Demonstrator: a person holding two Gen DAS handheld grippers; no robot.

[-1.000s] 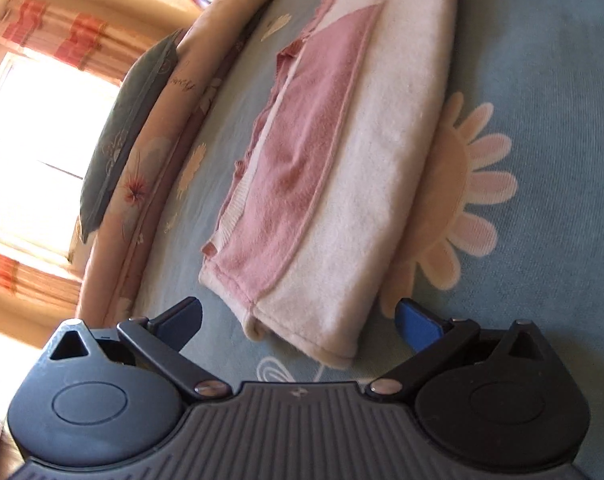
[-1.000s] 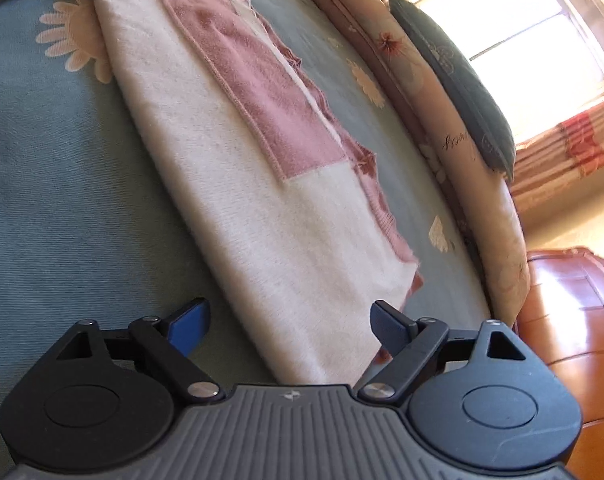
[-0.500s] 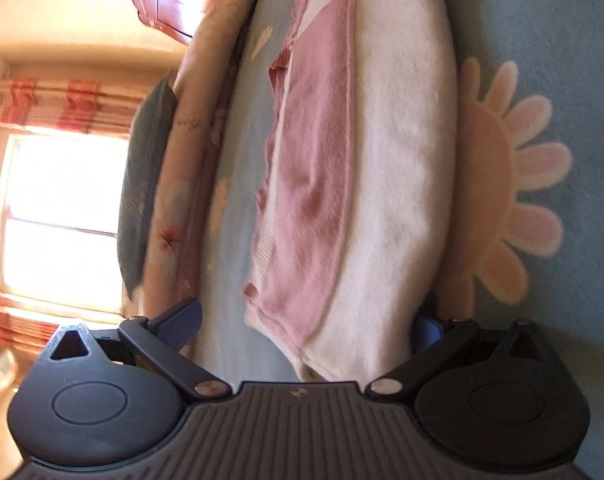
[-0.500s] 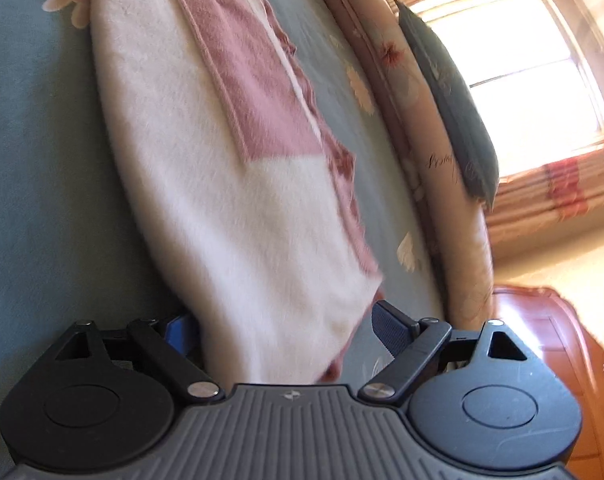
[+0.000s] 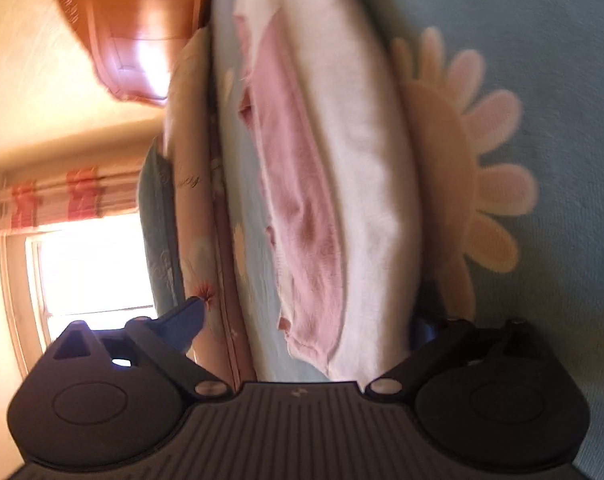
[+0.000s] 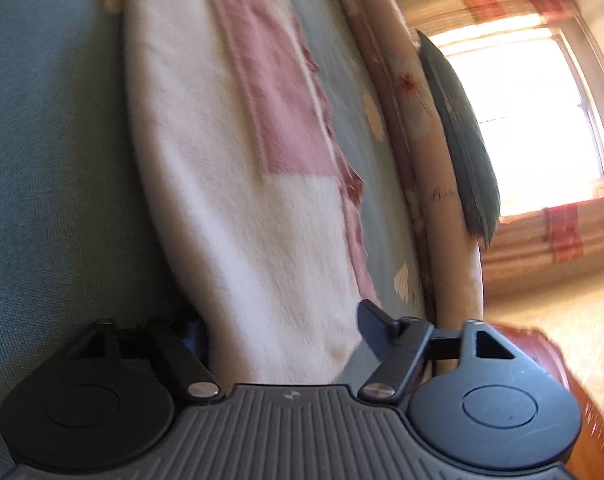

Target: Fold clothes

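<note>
A cream and pink fleece garment [image 5: 366, 184], folded into a long strip, lies on the blue-green bed sheet [image 5: 542, 40]. My left gripper [image 5: 306, 320] is open, and the garment's near end sits between its fingers; the right finger is hidden behind the cloth. In the right wrist view the garment's other end [image 6: 262, 240] sits between the open fingers of my right gripper [image 6: 282, 328], whose left finger is mostly hidden under the cloth. Both views are rolled sideways and blurred.
A flower print [image 5: 474, 184] on the sheet lies beside the garment. A floral bolster [image 6: 414, 112] and a dark pillow [image 6: 462, 128] line the bed's far edge. A wooden headboard [image 5: 134, 32], a bright window [image 6: 534, 120] and striped curtains stand beyond.
Both grippers have moved in over the garment's ends and rolled sideways, so each end now lies between open fingers. The fingers have not closed.
</note>
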